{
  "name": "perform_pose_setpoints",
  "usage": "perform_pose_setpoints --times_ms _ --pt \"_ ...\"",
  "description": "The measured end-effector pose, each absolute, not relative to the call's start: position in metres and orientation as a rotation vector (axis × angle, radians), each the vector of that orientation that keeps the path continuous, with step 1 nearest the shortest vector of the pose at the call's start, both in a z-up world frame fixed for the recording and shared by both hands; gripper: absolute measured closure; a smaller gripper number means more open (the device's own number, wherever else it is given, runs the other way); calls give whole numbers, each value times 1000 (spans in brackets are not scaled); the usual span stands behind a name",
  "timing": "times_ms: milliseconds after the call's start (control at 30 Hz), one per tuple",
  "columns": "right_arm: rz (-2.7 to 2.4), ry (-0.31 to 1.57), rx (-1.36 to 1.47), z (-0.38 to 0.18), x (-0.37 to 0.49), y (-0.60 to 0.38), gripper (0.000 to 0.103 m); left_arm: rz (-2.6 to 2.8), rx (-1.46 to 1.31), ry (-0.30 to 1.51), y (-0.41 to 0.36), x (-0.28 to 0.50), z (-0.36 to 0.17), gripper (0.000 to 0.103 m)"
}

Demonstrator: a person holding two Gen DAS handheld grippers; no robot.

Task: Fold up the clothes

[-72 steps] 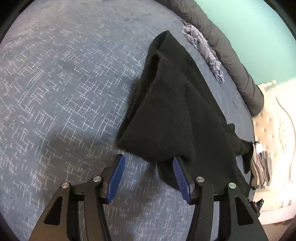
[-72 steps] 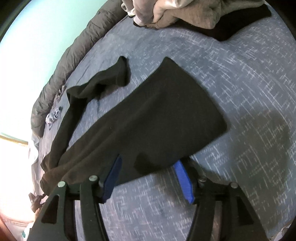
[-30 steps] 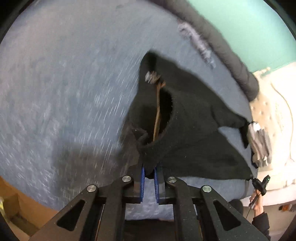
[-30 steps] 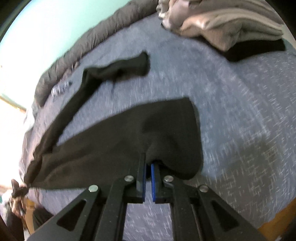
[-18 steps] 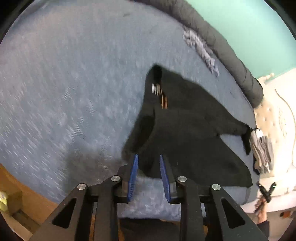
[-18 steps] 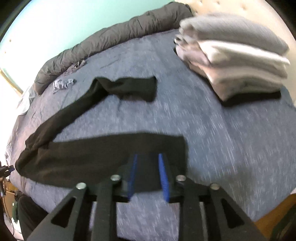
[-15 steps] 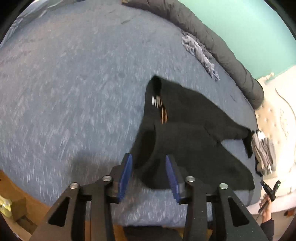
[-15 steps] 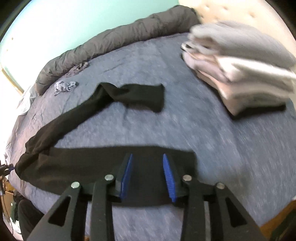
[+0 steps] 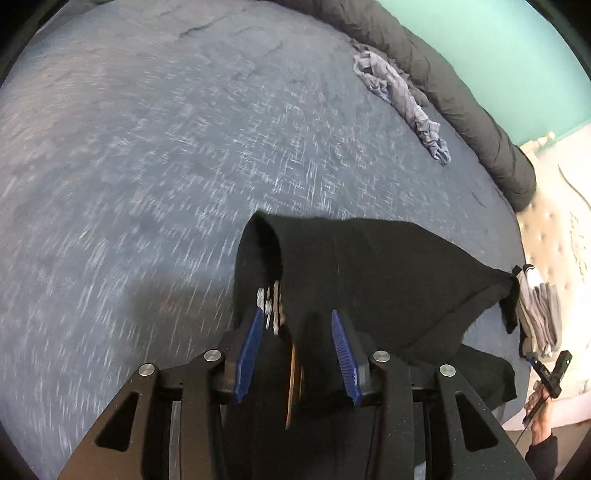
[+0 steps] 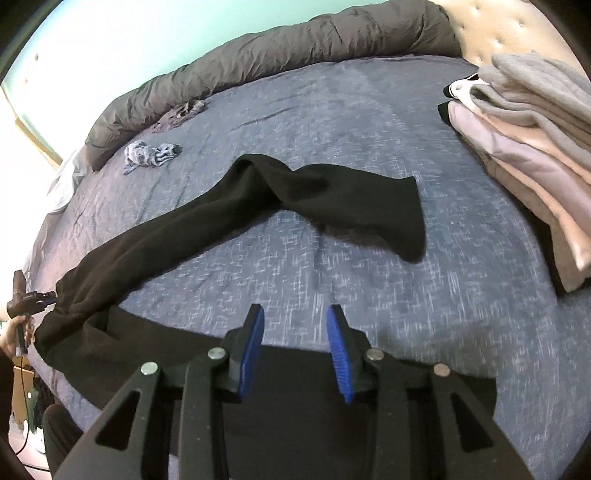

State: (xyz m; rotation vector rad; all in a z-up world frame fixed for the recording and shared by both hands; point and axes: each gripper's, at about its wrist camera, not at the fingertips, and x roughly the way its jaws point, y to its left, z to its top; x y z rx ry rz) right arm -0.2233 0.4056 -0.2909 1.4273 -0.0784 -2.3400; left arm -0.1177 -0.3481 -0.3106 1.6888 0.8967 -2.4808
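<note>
Currently the black trousers [image 10: 229, 214] lie spread on the blue-grey bedspread [image 10: 332, 122], near its front edge, not yet in a compact fold. Right wrist view: one leg runs along the near edge under the tool, the other angles away across the bed with a twist partway and its cuff end flat. Left wrist view: the waist end [image 9: 280, 258] gapes open, showing metallic fastenings and a tan inner strip; cloth beyond it lies as a broad dark sheet. Left gripper [image 9: 297, 345]: jaws well apart, hovering over the waist opening, fabric between the blue pads but not pinched. Right gripper [image 10: 293, 345]: jaws likewise parted, above the near leg, holding nothing. Judgement: garment laid out, legs splayed, so bringing the legs together and folding along the length remain. Stack of folded clothes [image 10: 532, 122] in grey, pink and beige sits at the right near the tufted headboard [image 10: 509, 29], suggesting other items are already folded. Crumpled grey-blue small garment [image 10: 151, 153] lies loose toward the far side, beside a rolled dark-grey duvet [image 10: 295, 48]. Trouser fabric: matte, soft, fleece-like, limp. Bedspread: woven, pale flecks, mild creases.
</note>
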Motion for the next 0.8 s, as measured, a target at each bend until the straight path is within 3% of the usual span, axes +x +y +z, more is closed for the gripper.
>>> perform_pose_setpoints --times_ms 67,167,300,567,800 --pt "-2332 -73 1432 -295 -232 397 68 -2483 1708 896 -348 -126 -316 62" --pt "-2362 -92 1430 -299 -245 400 61 -2479 1738 909 -349 -136 -322 86" --pt "-2386 -94 1454 -307 -266 400 54 -2532 1717 862 -347 -141 -306 100" --pt "-2477 -67 1493 -320 -309 408 47 -2637 1491 789 -361 -147 -241 100" --pt "-2401 226 1491 -341 -316 381 46 -2609 1363 791 -389 -170 -226 100"
